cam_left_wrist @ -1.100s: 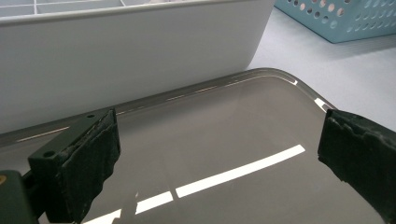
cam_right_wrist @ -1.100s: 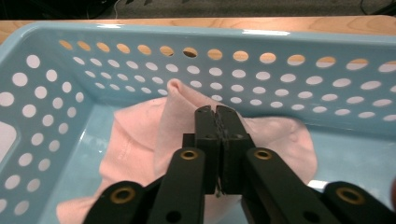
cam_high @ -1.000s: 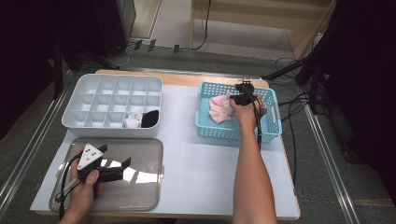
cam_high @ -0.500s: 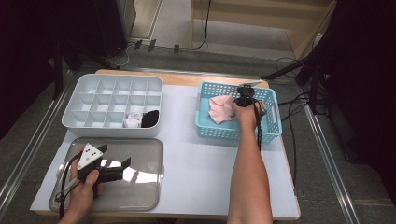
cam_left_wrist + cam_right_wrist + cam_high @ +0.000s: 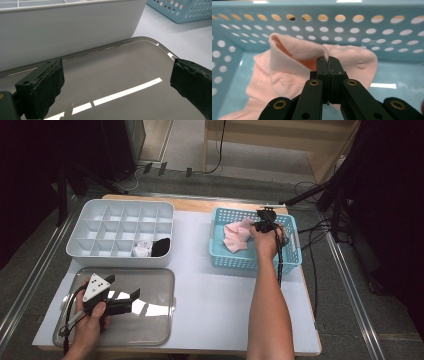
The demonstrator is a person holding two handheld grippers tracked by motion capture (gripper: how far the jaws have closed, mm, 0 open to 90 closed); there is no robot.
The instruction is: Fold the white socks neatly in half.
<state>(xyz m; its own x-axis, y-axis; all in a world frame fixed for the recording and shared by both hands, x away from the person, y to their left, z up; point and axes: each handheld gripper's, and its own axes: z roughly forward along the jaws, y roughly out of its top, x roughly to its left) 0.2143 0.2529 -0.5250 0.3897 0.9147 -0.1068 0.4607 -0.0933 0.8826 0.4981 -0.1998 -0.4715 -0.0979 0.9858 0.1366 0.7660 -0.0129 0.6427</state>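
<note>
A pink sock (image 5: 234, 236) (image 5: 287, 67) lies bunched in the blue perforated basket (image 5: 250, 263) (image 5: 362, 25). My right gripper (image 5: 261, 226) (image 5: 327, 61) reaches down into the basket. Its jaws have just been closing, and they are now shut on a raised fold of the sock. My left gripper (image 5: 125, 287) (image 5: 117, 85) hovers low over the grey metal tray (image 5: 160, 320) (image 5: 120, 62). It stands wide open with nothing between its pads (image 5: 47, 85).
A white divided organiser (image 5: 90, 227) (image 5: 75, 27) stands behind the tray. It holds a rolled white sock (image 5: 143, 249) and a black one (image 5: 161, 247) in front compartments. Cables trail off the table's right side.
The right gripper's jaws have drawn together on the pink sock, and the hand has barely shifted. The left hand and its gripper have kept still.
</note>
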